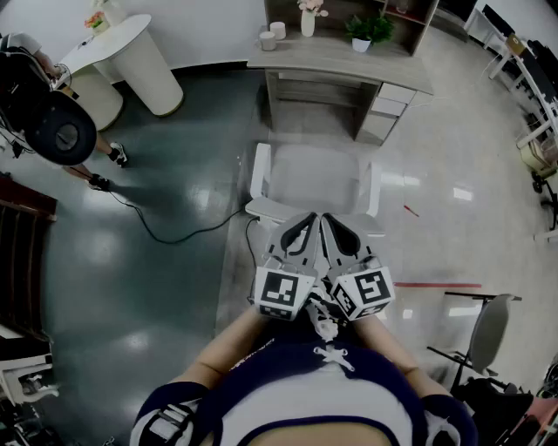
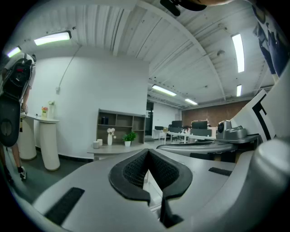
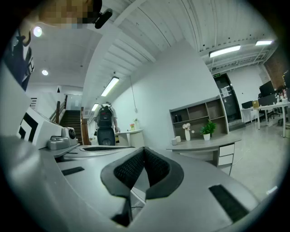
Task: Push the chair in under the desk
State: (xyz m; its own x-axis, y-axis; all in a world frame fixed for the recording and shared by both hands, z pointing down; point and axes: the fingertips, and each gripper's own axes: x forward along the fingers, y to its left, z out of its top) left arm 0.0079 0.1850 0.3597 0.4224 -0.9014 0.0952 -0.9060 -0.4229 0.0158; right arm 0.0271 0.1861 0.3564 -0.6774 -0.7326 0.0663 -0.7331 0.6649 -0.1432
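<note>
A white chair (image 1: 314,179) is seen at the middle of the head view, standing on the near side of the desk (image 1: 340,59) and not under it, with its seat turned toward the desk's opening and an armrest at each side. A strip of floor (image 1: 174,296) is left between the seat's far edge and the desk front. Just above the chair's near edge, where the backrest lies, the left gripper (image 1: 307,223) and the right gripper (image 1: 336,225) are held side by side, pointing far toward the desk; whether the backrest is touched cannot be told. In the left gripper view the jaws of the left gripper (image 2: 148,152) are seen brought together at their tips with nothing held between them, and the right gripper (image 3: 144,149) is seen closed and empty in the same way in its own view. The desk is grey, with drawers (image 1: 388,100) at its right end. On its top two cups (image 1: 272,35), a vase (image 1: 307,19) of flowers and a potted plant (image 1: 366,33) are set, and a shelf (image 1: 349,10) is seen behind them. A black cable (image 1: 174,231) is trailed across the floor to the left of the chair. At far left a white round table (image 1: 131,52) is placed, with a person (image 1: 44,113) carrying a backpack beside it.
</note>
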